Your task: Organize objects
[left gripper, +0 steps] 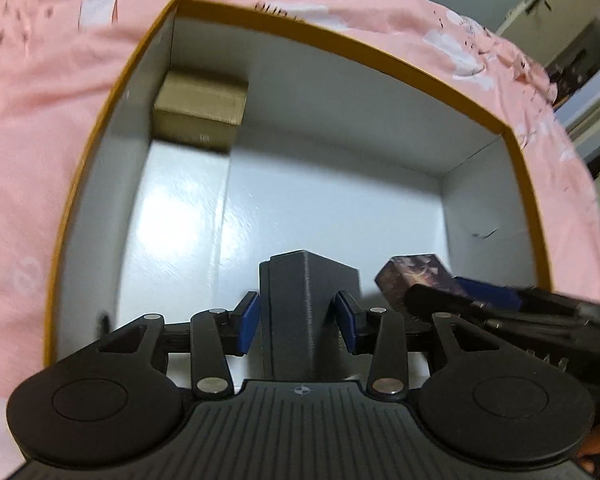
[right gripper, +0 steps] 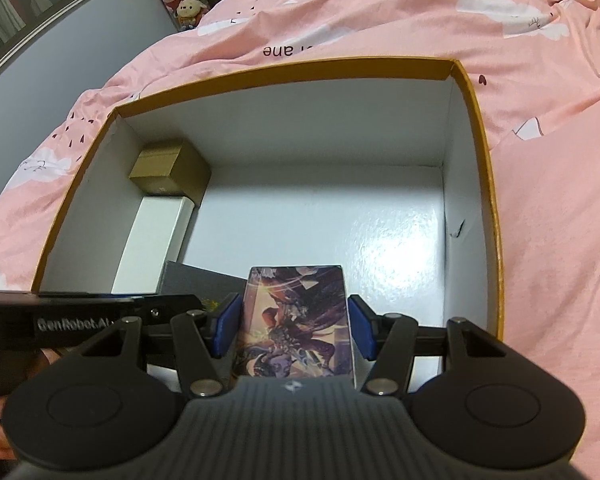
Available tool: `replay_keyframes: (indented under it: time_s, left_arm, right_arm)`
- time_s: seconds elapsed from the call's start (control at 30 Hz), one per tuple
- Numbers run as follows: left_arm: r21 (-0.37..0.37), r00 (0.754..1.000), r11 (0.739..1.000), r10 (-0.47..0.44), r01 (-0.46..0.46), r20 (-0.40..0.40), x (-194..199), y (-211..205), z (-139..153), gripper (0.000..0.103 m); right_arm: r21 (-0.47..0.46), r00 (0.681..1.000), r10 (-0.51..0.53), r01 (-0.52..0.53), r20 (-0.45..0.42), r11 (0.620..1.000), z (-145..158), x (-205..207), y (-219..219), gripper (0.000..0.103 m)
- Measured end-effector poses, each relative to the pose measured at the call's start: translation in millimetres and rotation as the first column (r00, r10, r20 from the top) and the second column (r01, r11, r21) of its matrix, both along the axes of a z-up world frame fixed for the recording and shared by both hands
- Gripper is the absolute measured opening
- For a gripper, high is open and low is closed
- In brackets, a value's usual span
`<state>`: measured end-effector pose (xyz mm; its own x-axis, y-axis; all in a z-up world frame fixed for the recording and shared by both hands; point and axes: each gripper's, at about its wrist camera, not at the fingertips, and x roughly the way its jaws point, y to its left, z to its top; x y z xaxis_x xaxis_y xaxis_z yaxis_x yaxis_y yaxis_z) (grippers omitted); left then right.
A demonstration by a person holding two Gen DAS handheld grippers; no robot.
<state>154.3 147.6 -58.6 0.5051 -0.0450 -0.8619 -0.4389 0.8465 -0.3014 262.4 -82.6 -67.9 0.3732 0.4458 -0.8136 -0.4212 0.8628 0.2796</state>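
Site: open carton [right gripper: 476,128], orange rim and white lining, set on a pink bedsheet [right gripper: 548,240]
Already stowed: brown box [right gripper: 168,172] in the far left corner; white box [right gripper: 156,240] just in front of it along the left wall
Left claw [left gripper: 300,320]: inside the carton near the front wall, a grey box [left gripper: 304,312] upright between its blue pads; a slight gap shows at each pad, so I judge the grip slackened, the box standing on the floor
Right claw [right gripper: 296,328]: inside the carton, a printed card box [right gripper: 296,320] between its pads; the left pad appears to touch, the right pad stands a little apart, so a firm grip cannot be confirmed
Relation: grey box sits left of the card box, the two close
Step in hand: setting both boxes down on the carton floor
Next move: judged to call for spreading both claws fully and lifting straight out, without tipping either box
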Motion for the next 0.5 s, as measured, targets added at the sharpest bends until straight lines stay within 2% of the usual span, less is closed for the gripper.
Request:
replay_keyframes:
  time_s: [0.1, 0.23, 0.37, 0.5]
  left_arm:
    - [0.081, 1.000, 0.997, -0.016, 0.017, -0.007, -1.3, -7.7, 3.1, 0.056]
    - [0.159, 1.000, 0.987, 0.010, -0.013, 0.017, -9.9, -10.8, 11.4, 0.061]
    - [0.174, 0.997, 0.983, 0.040, -0.051, 0.067, -16.8, -7.8, 19.6, 0.062]
    - [0.164, 0.995, 0.985, 0.034, -0.050, 0.097, -17.8, -7.1, 19.3, 0.062]
  right_arm:
    - [-0.015, 1.000, 0.003, -0.002, 0.005, 1.000, -0.2, 0.2, 1.4, 0.059]
    - [-0.066, 0.999, 0.017, -0.015, 0.033, 0.998, -0.5, -1.0, 7.2, 0.059]
    - [-0.140, 0.998, 0.045, -0.037, 0.054, 0.989, -3.8, -2.2, 16.7, 0.059]
    - [-0.200, 0.995, 0.072, -0.059, 0.062, 0.978, -9.7, -2.5, 28.9, 0.059]
